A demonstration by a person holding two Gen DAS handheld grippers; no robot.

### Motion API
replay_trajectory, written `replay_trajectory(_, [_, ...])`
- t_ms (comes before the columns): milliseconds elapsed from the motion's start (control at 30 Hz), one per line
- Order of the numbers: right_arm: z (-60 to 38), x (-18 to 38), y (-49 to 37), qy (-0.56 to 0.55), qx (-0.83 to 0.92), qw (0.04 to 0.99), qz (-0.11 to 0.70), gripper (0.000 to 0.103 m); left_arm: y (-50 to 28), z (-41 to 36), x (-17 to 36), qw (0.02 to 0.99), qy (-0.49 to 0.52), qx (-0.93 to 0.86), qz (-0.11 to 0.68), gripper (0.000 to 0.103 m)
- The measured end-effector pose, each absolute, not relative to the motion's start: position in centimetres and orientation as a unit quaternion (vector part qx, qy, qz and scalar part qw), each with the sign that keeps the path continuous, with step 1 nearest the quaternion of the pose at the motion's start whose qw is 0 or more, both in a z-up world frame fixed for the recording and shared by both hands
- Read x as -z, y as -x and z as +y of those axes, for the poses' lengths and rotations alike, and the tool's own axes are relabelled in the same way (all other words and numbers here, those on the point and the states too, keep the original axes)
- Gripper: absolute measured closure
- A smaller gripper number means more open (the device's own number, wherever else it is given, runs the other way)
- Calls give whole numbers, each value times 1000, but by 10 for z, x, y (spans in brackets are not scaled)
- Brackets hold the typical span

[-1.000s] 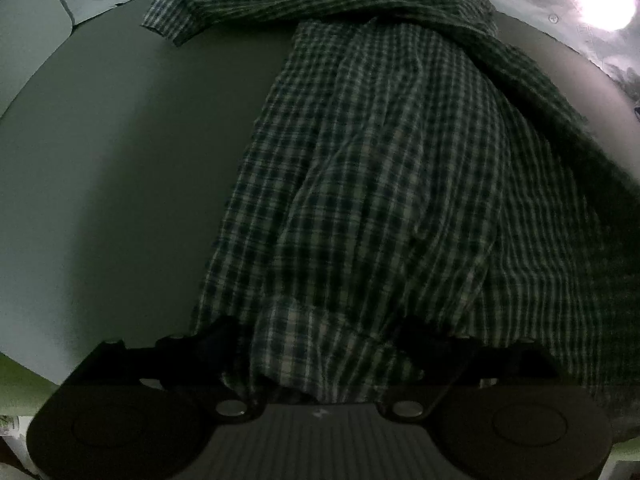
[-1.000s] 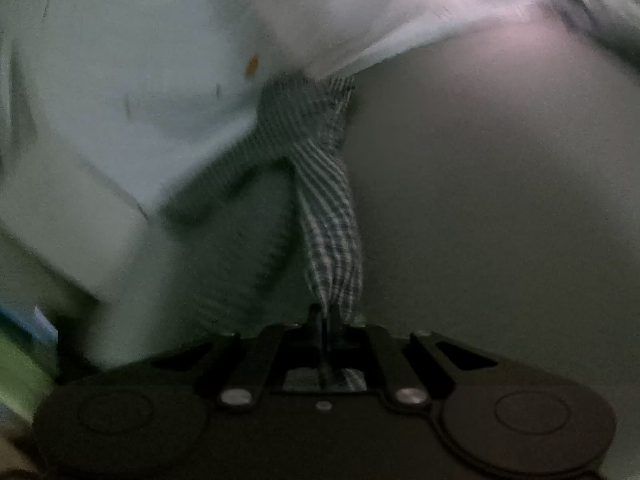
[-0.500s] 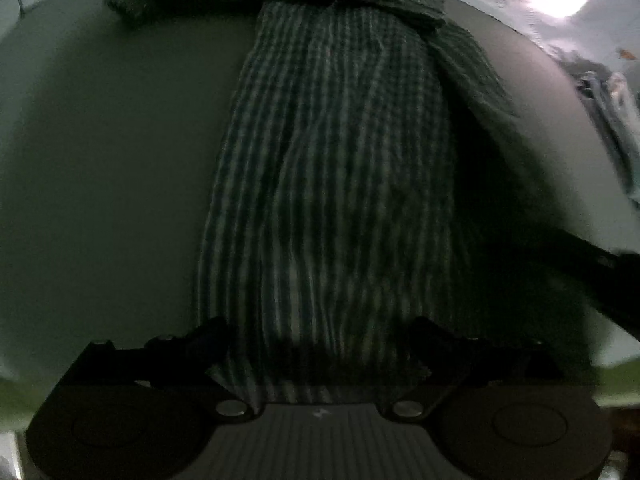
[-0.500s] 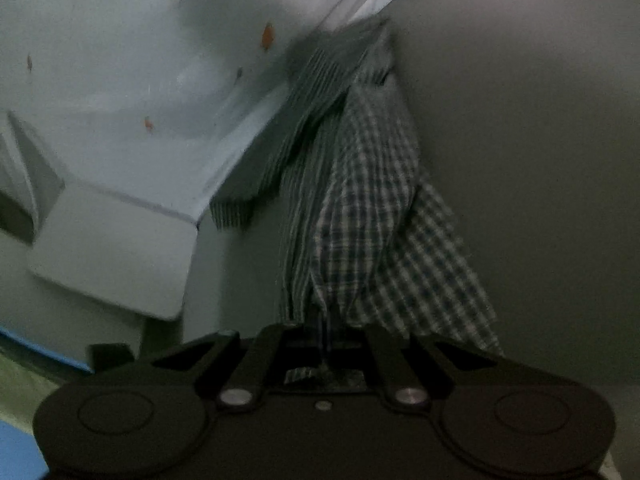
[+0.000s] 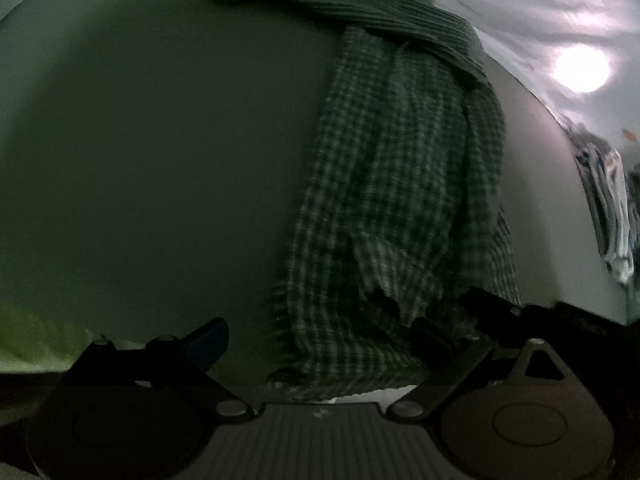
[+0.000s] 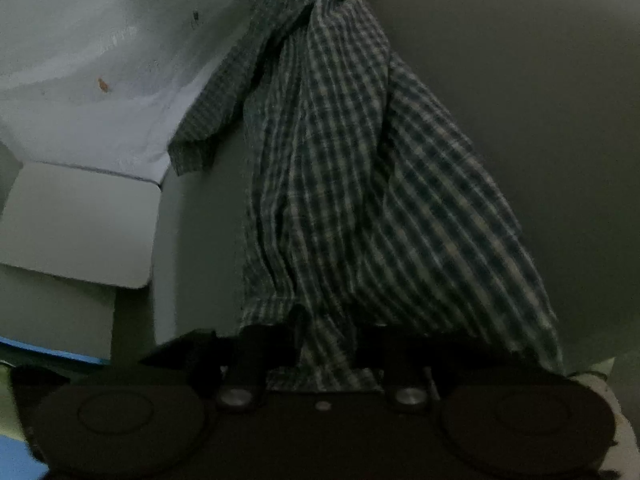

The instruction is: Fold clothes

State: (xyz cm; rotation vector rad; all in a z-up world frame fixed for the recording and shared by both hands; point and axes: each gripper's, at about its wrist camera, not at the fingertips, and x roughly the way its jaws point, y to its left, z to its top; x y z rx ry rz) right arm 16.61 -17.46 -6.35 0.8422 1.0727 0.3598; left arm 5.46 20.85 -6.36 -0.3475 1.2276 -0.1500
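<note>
We find 1 checked shirt [image 5: 400,184] lying bunched lengthwise on a grey table [image 5: 160,160], running from the near edge away toward the far edge, where a sleeve or upper part crosses it sideways. The light is poor and the cloth folds are hard to read in detail.

In the left wrist view, the left gripper [image 5: 320,340] stands released: its 2 fingers [image 5: 204,340] are spread wide apart, with the near hem of the shirt lying between them. We cannot confirm any contact between the fingers and the cloth. To the right of the shirt we note the dark tip of another tool, partly hidden by the fabric. Beyond the table edge we see a pale sheet [image 5: 560,12] with small orange marks, a bright glare on it, and a heap of striped cloth [image 5: 608,208] at the far right.

In the right wrist view, the right gripper [image 6: 328,344] has its fingers [image 6: 264,344] parted, with a band of the shirt [image 6: 360,184] passing between them. Whether they pinch the fabric we cannot tell. The shirt fans out to the right over the table [image 6: 520,80]. A white box flap [image 6: 80,220] sits at the left, beside the pale sheet [image 6: 100,60].
</note>
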Motion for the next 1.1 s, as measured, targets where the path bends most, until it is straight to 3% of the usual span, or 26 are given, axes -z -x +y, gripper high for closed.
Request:
replay_trajectory(467, [-272,57,-199,-461,-136,759,439,75,-80,199,64,804,215,-5,554,6])
replay_trajectory(833, [-287,72,-282,-478,-104,755,437,72,-146,231,46,824,217,-86,516,7])
replay_trajectory(1033, [-283,70,-328,-472,-81,764,432,71,-224,263,48,848,145,-106,498,29])
replay_trajectory(1100, [-278,63,-346,-458,-76,776,428,66,-256,269,52,856,112,-101,495,31])
